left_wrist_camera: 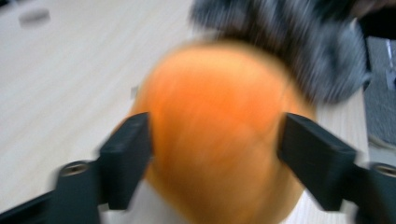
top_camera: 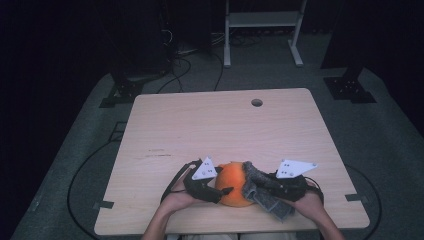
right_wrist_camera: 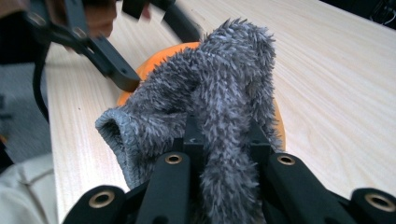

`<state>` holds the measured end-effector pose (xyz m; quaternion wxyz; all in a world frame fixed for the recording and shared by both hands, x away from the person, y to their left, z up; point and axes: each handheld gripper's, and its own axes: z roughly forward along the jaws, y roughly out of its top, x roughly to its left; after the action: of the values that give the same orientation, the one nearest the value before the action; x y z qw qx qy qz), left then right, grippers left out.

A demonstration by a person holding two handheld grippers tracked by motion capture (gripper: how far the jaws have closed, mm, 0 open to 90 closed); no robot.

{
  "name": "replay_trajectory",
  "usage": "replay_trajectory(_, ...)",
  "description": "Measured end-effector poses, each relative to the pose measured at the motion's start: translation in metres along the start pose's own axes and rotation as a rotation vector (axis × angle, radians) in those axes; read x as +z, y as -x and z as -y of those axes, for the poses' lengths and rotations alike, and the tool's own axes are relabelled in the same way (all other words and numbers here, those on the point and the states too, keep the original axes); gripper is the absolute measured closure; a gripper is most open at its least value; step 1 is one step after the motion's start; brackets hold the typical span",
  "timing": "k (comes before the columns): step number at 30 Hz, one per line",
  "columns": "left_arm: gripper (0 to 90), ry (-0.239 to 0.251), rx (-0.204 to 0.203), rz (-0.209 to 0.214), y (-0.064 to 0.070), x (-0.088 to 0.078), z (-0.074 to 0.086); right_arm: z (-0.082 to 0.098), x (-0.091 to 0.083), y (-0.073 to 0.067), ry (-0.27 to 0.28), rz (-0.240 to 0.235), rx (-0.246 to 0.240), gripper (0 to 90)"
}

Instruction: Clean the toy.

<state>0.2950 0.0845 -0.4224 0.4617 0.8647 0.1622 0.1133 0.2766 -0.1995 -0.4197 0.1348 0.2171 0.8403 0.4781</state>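
An orange ball [top_camera: 231, 181] rests near the front edge of the wooden table [top_camera: 200, 125]. My left gripper [top_camera: 224, 182] comes in from the left, and in the left gripper view its two black jaws press against either side of the orange ball [left_wrist_camera: 215, 135], though the picture is blurred. My right gripper [top_camera: 252, 186] is shut on a grey fuzzy cloth [top_camera: 265, 197] that drapes over the ball's right side. In the right gripper view the cloth [right_wrist_camera: 224, 93] stands bunched between the jaws of my right gripper [right_wrist_camera: 222, 140], with the ball [right_wrist_camera: 154, 63] behind it.
A round cable hole [top_camera: 256, 102] sits at the table's far edge. Beyond the table stand a white metal frame [top_camera: 262, 20] and black stand bases [top_camera: 350, 87], with cables on the floor. The far half of the tabletop is bare wood.
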Motion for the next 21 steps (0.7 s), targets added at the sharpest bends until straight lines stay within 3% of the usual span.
replay_trajectory(1,20.8,0.04,0.003,-0.009,0.003,0.0,-0.005,0.0,0.0,0.0,0.0,0.0,0.0,76.1)
replay_trajectory(2,20.3,0.068,0.035,-0.012,0.007,0.001,-0.009,-0.005,0.002,-0.004,0.005,-0.01,-0.024,76.0)
replay_trajectory(4,25.7,0.003,0.084,-0.047,0.009,0.005,-0.008,-0.006,0.003,-0.005,0.0,-0.004,-0.031,76.0)
replay_trajectory(7,26.9,-0.03,0.037,-0.026,0.001,0.006,0.006,0.002,0.001,0.002,0.005,-0.017,0.025,76.0)
replay_trajectory(9,28.7,-0.048,-0.009,-0.018,-0.004,0.002,0.01,0.011,0.001,0.008,-0.025,-0.007,0.054,75.9)
replay_trajectory(11,28.7,-0.053,-0.011,-0.016,-0.005,0.001,0.01,0.016,-0.001,0.014,-0.047,0.006,0.087,75.9)
replay_trajectory(13,27.4,-0.055,0.002,-0.018,-0.005,0.0,0.008,0.013,-0.001,0.012,-0.037,0.01,0.078,76.0)
replay_trajectory(16,24.7,-0.043,-0.021,-0.012,-0.008,0.0,0.009,0.009,0.003,0.009,-0.037,0.017,0.061,76.0)
replay_trajectory(18,25.9,-0.036,-0.045,-0.002,-0.009,0.0,0.011,0.013,0.004,0.012,-0.039,0.007,0.085,75.9)
replay_trajectory(21,26.5,-0.042,-0.05,0.008,-0.01,0.001,0.013,0.021,0.005,0.02,-0.058,0.007,0.12,75.8)
